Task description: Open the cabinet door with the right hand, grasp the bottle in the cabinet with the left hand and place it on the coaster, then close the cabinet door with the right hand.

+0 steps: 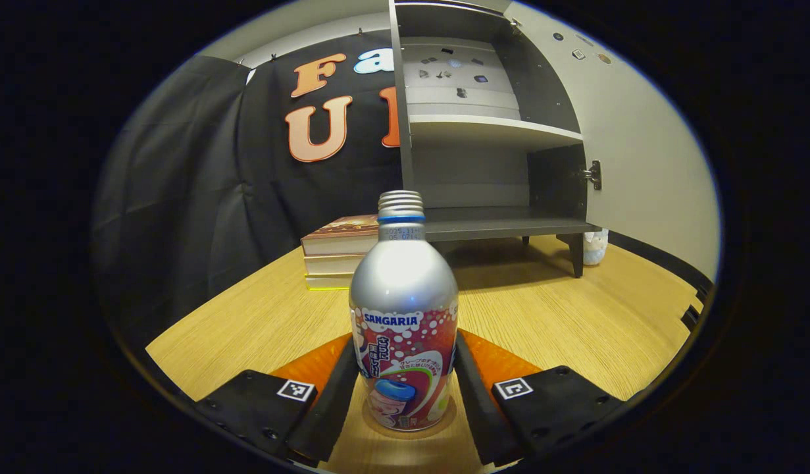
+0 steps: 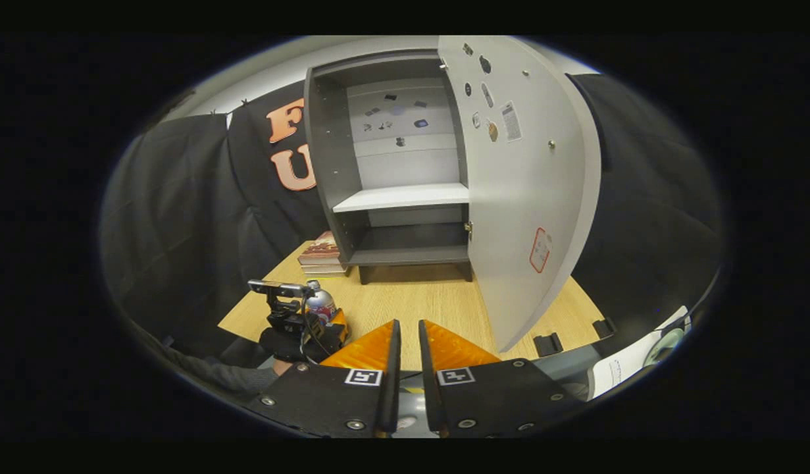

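Observation:
A silver drink bottle (image 1: 405,309) with a printed label stands upright on the wooden table (image 1: 562,329). At its foot I see the edge of a round wooden coaster (image 1: 448,416). My left gripper (image 1: 405,339) has one finger pressed on each side of the bottle. The grey cabinet (image 1: 490,164) stands behind it with bare shelves. In the right gripper view its door (image 2: 530,197) is swung wide open. My right gripper (image 2: 408,324) hovers near the table's front edge, shut with nothing in it. The left gripper (image 2: 299,322) and the bottle (image 2: 320,303) are to its left.
A stack of books (image 1: 339,253) lies left of the cabinet. A small white object (image 1: 595,247) sits by the cabinet's right leg. Black clamps (image 2: 547,343) grip the table's front edge, and papers (image 2: 632,362) lie at the far right.

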Demonstrator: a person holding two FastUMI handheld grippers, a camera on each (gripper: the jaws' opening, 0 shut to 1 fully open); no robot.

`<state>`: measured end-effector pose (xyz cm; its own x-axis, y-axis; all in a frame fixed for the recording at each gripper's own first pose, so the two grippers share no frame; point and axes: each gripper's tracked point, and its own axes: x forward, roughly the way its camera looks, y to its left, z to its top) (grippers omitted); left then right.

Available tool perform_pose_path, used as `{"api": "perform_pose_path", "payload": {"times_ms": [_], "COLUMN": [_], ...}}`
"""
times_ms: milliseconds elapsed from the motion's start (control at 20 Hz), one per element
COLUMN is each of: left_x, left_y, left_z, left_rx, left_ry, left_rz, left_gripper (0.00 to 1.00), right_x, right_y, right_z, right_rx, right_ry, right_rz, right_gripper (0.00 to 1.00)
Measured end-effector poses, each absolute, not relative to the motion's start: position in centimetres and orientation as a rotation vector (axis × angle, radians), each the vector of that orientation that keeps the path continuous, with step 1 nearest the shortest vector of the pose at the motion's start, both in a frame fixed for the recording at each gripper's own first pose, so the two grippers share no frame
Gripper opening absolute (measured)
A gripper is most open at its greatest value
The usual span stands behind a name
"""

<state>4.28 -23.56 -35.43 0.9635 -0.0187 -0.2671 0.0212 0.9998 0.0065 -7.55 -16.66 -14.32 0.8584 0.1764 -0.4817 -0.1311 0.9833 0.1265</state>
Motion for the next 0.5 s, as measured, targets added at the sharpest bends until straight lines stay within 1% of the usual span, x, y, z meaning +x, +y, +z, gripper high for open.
{"api": "perform_pose_path", "payload": {"times_ms": [150,250,400,500], "left_x": [4.1,3.4,3.3,3.2], "left_y": [-23.6,-23.6,-23.5,-23.4], "left_z": [-35.8,-36.2,-35.8,-35.6], "left_rx": [0.004,-0.010,-0.003,0.003], "left_ry": [0.297,0.327,0.322,0.316], "left_rz": [-0.025,-0.026,-0.028,-0.031], "left_gripper": [0.85,0.87,0.92,0.92], "right_x": [-7.7,-7.7,-7.8,-7.9], "right_y": [-16.5,-16.6,-16.6,-16.7], "right_z": [-14.2,-14.0,-14.2,-14.1], "right_rx": [0.095,0.102,0.117,0.123], "right_ry": [0.508,0.502,0.502,0.499], "right_rz": [0.169,0.171,0.172,0.173], "right_gripper": [0.16,0.16,0.16,0.16]}}
